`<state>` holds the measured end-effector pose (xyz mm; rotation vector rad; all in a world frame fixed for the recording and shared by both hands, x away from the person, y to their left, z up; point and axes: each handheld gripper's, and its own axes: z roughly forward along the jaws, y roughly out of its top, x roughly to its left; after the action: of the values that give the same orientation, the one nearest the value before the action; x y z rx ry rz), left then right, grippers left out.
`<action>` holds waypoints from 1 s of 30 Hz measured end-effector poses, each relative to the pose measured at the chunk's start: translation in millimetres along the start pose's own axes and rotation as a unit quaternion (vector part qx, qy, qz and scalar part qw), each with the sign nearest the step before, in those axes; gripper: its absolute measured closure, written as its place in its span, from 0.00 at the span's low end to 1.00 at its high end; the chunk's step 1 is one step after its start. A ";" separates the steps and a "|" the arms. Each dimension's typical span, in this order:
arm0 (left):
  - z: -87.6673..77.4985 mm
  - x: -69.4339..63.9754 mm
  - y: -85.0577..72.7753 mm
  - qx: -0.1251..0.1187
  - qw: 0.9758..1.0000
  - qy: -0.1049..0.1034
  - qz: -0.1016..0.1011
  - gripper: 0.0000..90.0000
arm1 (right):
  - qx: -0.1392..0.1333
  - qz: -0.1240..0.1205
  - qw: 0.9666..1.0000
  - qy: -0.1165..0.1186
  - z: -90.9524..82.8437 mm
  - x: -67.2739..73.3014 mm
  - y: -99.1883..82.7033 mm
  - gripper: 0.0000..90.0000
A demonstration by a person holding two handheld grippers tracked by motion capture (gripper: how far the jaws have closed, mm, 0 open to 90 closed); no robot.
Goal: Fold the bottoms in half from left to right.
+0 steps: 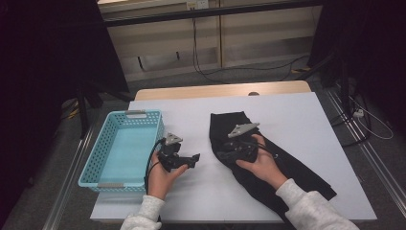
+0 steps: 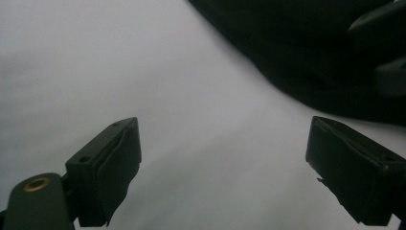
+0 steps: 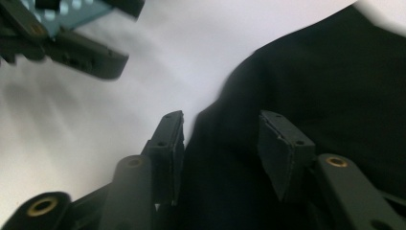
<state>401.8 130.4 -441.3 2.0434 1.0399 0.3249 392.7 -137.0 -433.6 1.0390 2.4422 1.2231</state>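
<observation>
1. Step in hand, as I judge it: handling the black cloth [image 1: 268, 163] on the white table [image 1: 297, 110], likely folding it or moving it to the blue basket [image 1: 125, 143] at nine o'clock.
2. My right gripper [image 1: 225, 155] sits over the cloth's left edge, just past table centre toward three o'clock. In the right gripper view its jaws stand partly apart over the cloth [image 3: 311, 96], one pad [image 3: 168, 143] right at the fabric's edge; nothing is pinched.
3. My left gripper [image 1: 191, 159] hovers over bare table between basket and cloth, jaws wide apart and empty in the left gripper view, cloth [image 2: 306, 57] ahead at one o'clock.
4. Cloth: dark, matte, limp, lying flat as a long strip from twelve toward five o'clock, partly under my right forearm. Folds hard to read against the black.
5. Next move, I reckon: lower the right jaws onto the edge and close on it; the left should take a second point so the strip doesn't drag.
</observation>
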 end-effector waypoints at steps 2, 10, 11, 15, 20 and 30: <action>2.8 0.5 5.0 -0.004 1.000 -0.001 -0.007 0.11 | 0.001 0.003 1.000 -0.031 -14.7 -7.3 0.1 0.53; 26.0 -5.2 23.5 0.005 1.000 -0.013 0.006 0.11 | -0.006 0.040 0.996 -0.081 -52.1 -37.8 -27.9 0.43; 29.3 -6.1 25.8 0.004 1.000 -0.016 0.003 0.11 | -0.009 0.048 0.995 -0.086 -56.2 -40.4 -31.9 0.41; 40.4 -7.4 35.1 0.006 1.000 -0.019 0.011 0.11 | -0.013 0.069 0.992 -0.103 -73.2 -49.2 -48.1 0.38; 55.8 -11.0 43.1 0.005 0.999 -0.027 0.022 0.14 | -0.016 0.083 0.988 -0.127 -93.2 -54.3 -66.6 0.37; 83.4 -9.6 55.2 0.012 0.999 -0.026 0.028 0.38 | -0.019 0.111 0.980 -0.164 -128.1 -59.9 -97.2 0.36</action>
<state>471.6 59.0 -452.2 2.0943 0.9603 0.2887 327.0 -295.6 -434.4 1.4073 2.0894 1.0534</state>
